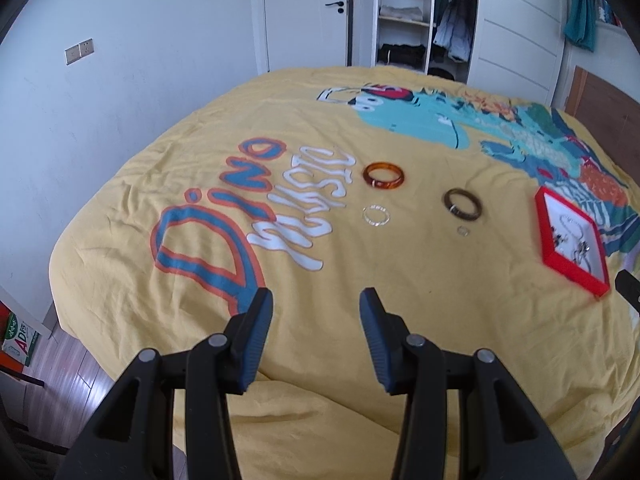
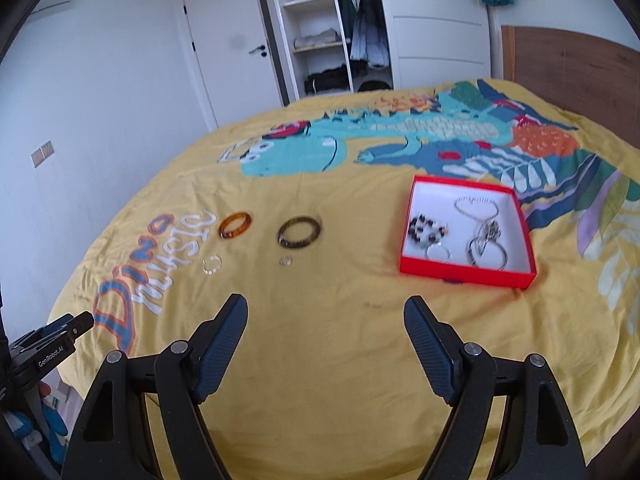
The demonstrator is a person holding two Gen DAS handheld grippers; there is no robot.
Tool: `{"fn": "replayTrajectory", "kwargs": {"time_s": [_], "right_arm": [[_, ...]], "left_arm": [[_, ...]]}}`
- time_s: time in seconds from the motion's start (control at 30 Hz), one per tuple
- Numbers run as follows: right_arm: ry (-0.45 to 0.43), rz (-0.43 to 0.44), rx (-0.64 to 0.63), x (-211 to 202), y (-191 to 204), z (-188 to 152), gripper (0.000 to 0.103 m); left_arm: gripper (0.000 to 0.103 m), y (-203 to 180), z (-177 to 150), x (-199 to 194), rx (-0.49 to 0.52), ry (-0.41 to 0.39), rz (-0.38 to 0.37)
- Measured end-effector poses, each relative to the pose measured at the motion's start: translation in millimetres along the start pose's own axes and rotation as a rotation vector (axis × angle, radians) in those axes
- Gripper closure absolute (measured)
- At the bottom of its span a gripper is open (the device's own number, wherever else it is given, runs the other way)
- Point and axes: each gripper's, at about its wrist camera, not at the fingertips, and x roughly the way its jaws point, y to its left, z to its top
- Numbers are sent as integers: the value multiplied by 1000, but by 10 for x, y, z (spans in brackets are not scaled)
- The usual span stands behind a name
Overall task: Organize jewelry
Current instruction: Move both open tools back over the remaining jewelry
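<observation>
two handheld black grippers with blue-padded fingers

the left gripper (image 1: 316,304) has matte black triangular arms with cut-out hollows, round silver pivot pins at the joints, and dark blue ribbed pads (image 1: 256,340) on its fingers. the right gripper (image 2: 326,312) is built the same way, with finely dotted blue pads (image 2: 222,344). white "genrobot.ai" lettering marks the left gripper's side in the right wrist view.

Right gripper (image 2: 325,312) with jaws apart and empty over a yellow bed (image 2: 360,360), red jewelry box (image 2: 464,276) far right, amber bangle (image 2: 236,225) and dark bangle (image 2: 300,232) far left, two clear rings nearer.
</observation>
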Motion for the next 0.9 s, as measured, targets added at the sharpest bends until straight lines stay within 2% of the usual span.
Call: {"fn": "replayTrajectory", "kwargs": {"time_s": [0.23, 0.3, 0.47, 0.9], "right_arm": [[95, 25, -31, 371, 76, -126, 29], [120, 29, -38, 477, 92, -154, 30], [165, 27, -58, 674, 135, -201, 30], [223, 9, -73, 919, 150, -260, 30]], "left_arm": [[60, 39, -75, 337, 7, 79, -12], [60, 24, -78, 397, 21, 79, 8], [60, -20, -10, 471, 18, 87, 4], [60, -229, 133, 438, 60, 66, -30]]}}
